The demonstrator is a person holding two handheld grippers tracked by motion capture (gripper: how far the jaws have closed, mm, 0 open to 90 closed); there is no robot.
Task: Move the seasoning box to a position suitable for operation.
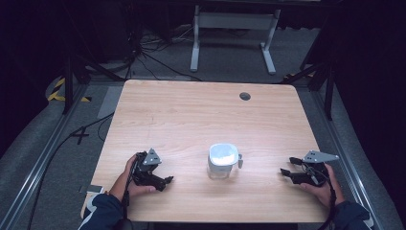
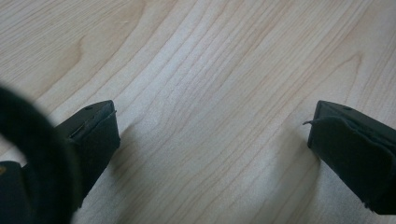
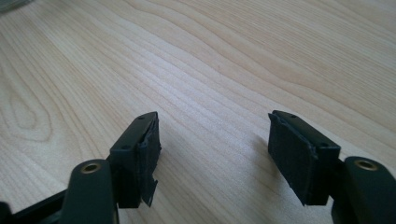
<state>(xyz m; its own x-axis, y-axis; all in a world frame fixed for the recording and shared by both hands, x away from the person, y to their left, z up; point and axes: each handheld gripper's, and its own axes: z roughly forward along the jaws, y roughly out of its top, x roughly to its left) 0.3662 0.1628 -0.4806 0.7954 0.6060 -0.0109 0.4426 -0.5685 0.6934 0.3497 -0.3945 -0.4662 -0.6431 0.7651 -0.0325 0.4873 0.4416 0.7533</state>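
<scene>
Two tools are resting wide and empty on the tabletop, flanking the cup standing between them, the left tool lying slightly nearer than the right tool.

No text, label, brand, number or sign can be read in these pictures. The white container on the wooden table carries no readable print, and the black and yellow stripes on the floor at the left are only a pattern, not writing.
</scene>
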